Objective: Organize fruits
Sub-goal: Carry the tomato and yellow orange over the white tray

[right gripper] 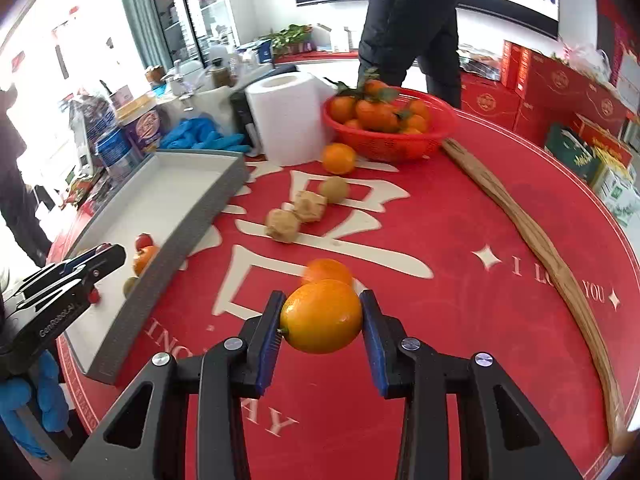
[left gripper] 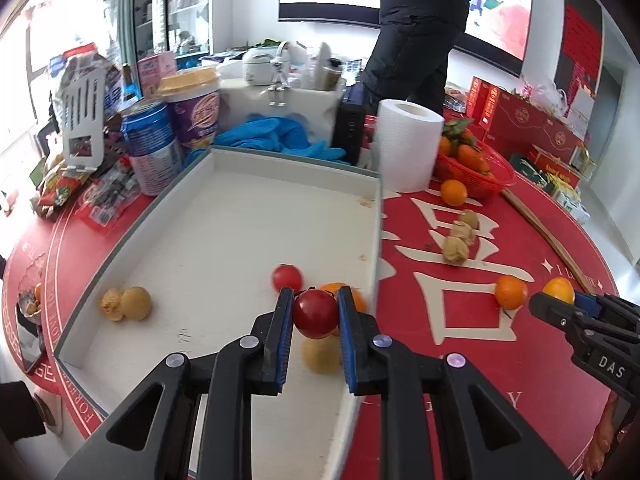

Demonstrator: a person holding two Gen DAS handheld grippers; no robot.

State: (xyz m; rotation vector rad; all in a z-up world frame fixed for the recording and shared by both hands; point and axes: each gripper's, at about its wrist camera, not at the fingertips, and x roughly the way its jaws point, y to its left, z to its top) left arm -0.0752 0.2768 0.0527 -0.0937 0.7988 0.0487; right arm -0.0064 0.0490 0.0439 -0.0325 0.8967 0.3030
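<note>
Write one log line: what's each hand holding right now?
left gripper: shut on tomato, over tray | right gripper: shut on orange, over table

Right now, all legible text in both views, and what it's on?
"DAS": right gripper body, left wrist view.
"GenRobot.AI": left gripper body, right wrist view.
"I LO… YOU": red tablecloth, middle hidden by the wooden stick.
Large cream character on the cloth, cup, can and red box labels: unreadable.
</note>
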